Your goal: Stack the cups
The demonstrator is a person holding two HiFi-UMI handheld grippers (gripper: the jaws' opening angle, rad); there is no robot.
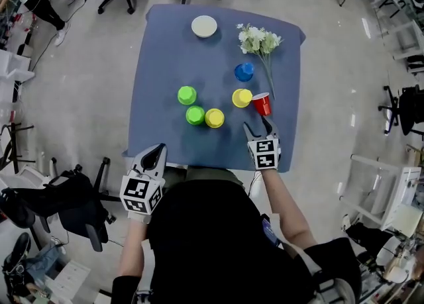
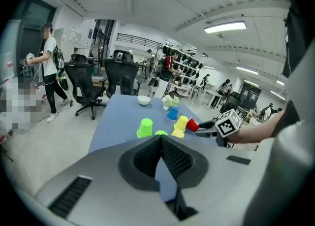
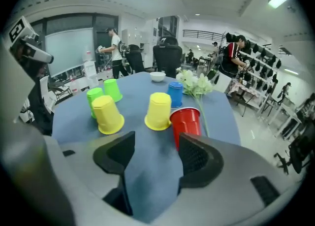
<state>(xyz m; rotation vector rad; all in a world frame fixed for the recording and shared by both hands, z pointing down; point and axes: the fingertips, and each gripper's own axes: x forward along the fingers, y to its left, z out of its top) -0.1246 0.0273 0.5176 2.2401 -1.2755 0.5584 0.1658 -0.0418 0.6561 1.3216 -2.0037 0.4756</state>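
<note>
Right gripper [image 1: 257, 125] spread wide, empty, just short of upright red cup [image 1: 262, 104]; bare blue cloth [image 1: 159, 64] between. Left gripper [image 1: 158, 149] clenched, empty, at cloth's near-left edge.

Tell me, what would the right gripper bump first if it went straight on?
Probably the red cup: it stands just ahead of the open right gripper, close by one jaw. Depth is hard to judge.
</note>
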